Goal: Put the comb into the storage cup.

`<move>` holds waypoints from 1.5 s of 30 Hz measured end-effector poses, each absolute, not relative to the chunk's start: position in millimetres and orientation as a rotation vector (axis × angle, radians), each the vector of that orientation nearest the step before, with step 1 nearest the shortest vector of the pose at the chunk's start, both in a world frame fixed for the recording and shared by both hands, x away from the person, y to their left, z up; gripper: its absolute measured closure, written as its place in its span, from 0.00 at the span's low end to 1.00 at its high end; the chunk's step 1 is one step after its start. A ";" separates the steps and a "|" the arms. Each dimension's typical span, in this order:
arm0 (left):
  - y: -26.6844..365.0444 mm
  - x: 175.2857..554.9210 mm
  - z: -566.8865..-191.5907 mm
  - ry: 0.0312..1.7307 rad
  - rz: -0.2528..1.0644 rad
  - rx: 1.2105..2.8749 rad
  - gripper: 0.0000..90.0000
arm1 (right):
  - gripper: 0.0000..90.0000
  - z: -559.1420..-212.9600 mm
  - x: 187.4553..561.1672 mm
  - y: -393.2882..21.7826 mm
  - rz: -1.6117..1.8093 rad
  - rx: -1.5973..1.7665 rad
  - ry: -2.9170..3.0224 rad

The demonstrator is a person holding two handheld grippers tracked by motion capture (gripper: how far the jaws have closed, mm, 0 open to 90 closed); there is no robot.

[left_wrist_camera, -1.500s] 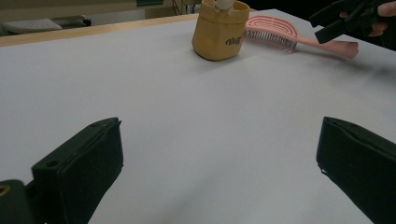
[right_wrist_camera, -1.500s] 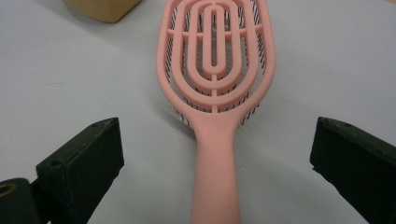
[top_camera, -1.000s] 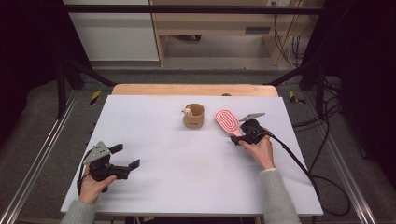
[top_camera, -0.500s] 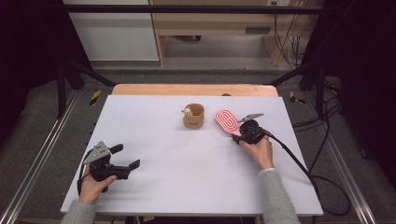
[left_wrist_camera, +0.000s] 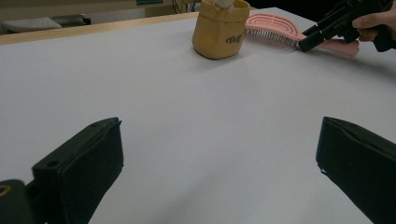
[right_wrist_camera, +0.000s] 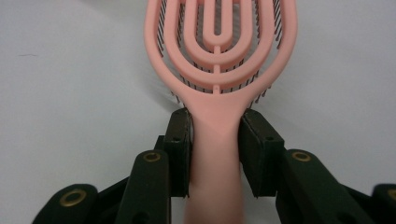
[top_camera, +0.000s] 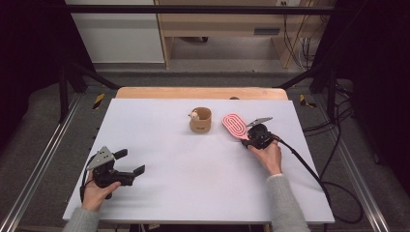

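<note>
A pink vented hairbrush (top_camera: pixel 235 125) lies bristles down on the white table (top_camera: pixel 193 169), right of a small tan cup (top_camera: pixel 200 120). My right gripper (top_camera: pixel 252 137) is shut on the hairbrush's handle; in the right gripper view both black jaws press the handle (right_wrist_camera: pixel 215 135) from either side, gripper (right_wrist_camera: pixel 215 140). My left gripper (top_camera: pixel 131 162) rests near the table's front left, open, with bare table between its jaws (left_wrist_camera: pixel 219 172). The left gripper view shows the tan cup (left_wrist_camera: pixel 219 29), the hairbrush (left_wrist_camera: pixel 275 28) and the right gripper (left_wrist_camera: pixel 310 39) far off.
A small pale figure (top_camera: pixel 194 115) sits at the cup's rim. A wooden strip (top_camera: pixel 200 93) runs along the table's far edge. A black cable (top_camera: pixel 309 169) trails from the right gripper over the table's right side. Metal rails (top_camera: pixel 43 159) flank the table.
</note>
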State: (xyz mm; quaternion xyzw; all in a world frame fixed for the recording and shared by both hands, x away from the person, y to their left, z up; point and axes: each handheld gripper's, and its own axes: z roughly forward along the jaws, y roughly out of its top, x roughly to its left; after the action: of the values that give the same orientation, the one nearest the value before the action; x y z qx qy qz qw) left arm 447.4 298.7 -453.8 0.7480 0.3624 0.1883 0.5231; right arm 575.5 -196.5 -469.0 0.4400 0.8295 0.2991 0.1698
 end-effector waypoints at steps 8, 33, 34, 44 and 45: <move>298.7 447.4 -453.8 0.867 0.450 1.790 0.01 | 0.76 -469.2 575.7 -196.4 0.849 1.275 2.360; 299.4 447.0 -452.7 0.865 0.451 1.784 0.01 | 0.77 -461.0 572.1 -198.7 0.883 1.360 2.336; 299.5 446.9 -452.6 0.865 0.450 1.783 0.01 | 0.77 -459.8 571.5 -199.0 0.885 1.362 2.334; 299.4 446.4 -451.4 0.864 0.450 1.780 0.01 | 0.77 -448.7 564.7 -202.3 0.935 1.341 2.320; 299.4 446.4 -451.4 0.865 0.450 1.780 0.01 | 0.77 -447.9 564.2 -202.4 0.942 1.333 2.319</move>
State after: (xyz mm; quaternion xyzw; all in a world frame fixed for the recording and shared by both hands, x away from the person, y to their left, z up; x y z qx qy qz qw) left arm 446.4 299.4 -451.4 0.7451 0.3619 0.1881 0.5277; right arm 564.2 -202.4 -447.9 0.4645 0.8083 0.3282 0.1523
